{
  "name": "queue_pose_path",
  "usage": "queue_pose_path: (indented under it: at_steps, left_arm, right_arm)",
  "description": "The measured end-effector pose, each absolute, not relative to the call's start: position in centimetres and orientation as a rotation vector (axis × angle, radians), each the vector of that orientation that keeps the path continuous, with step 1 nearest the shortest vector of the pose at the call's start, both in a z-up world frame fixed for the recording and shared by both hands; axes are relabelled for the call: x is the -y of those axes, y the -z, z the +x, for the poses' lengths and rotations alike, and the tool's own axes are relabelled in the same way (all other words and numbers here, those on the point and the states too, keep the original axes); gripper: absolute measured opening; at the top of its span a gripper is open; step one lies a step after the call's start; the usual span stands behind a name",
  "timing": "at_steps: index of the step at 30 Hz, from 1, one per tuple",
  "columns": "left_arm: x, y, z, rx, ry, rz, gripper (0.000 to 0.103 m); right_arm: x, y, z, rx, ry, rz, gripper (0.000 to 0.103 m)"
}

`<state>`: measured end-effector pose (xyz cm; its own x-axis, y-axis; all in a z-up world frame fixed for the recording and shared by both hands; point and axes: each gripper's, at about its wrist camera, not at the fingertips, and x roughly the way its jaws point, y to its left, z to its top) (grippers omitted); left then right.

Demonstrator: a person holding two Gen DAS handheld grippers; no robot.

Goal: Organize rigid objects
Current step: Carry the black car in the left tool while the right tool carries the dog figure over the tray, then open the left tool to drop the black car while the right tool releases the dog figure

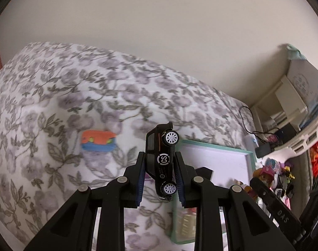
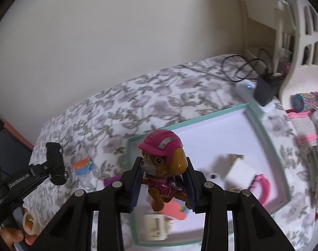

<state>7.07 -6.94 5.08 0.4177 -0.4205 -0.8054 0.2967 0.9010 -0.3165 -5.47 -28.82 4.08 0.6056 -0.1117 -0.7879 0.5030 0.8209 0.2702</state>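
My left gripper (image 1: 160,167) is shut on a black toy car (image 1: 162,159) with white wheels, held nose up above the flowered bedspread (image 1: 75,87). The right wrist view shows that same car (image 2: 55,163) and gripper at the left. My right gripper (image 2: 165,179) is shut on a brown pup figure (image 2: 162,167) in a pink cap and vest, above the teal-rimmed white box (image 2: 261,129). Inside the box lie white blocks, a pink curved piece and a pink flat piece. An orange and blue toy (image 1: 98,143) rests on the bedspread, also seen as the orange and blue toy (image 2: 83,165).
A white slatted basket (image 2: 305,41) full of toys stands at the right, beside a black charger (image 2: 263,92) with cables. A pale wall rises behind the bed. A magenta piece (image 2: 111,181) lies left of the box. A hand (image 2: 14,236) grips the left tool's handle.
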Motion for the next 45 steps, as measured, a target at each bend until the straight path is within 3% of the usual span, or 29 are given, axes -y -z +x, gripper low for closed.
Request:
queue_pose_path:
  at_steps: [20, 45]
  left_arm:
    - [17.9, -1.7, 1.4, -1.157, 0.622, 0.088, 0.027]
    - [22.0, 4.7, 0.0, -1.281, 0.616, 0.269, 0.028]
  right_arm:
    - [39.2, -2.5, -10.0, -0.868, 0.624, 0.573, 0.039]
    - [41.4, 4.3, -8.6, -1.002, 0.639, 0.592, 0.039]
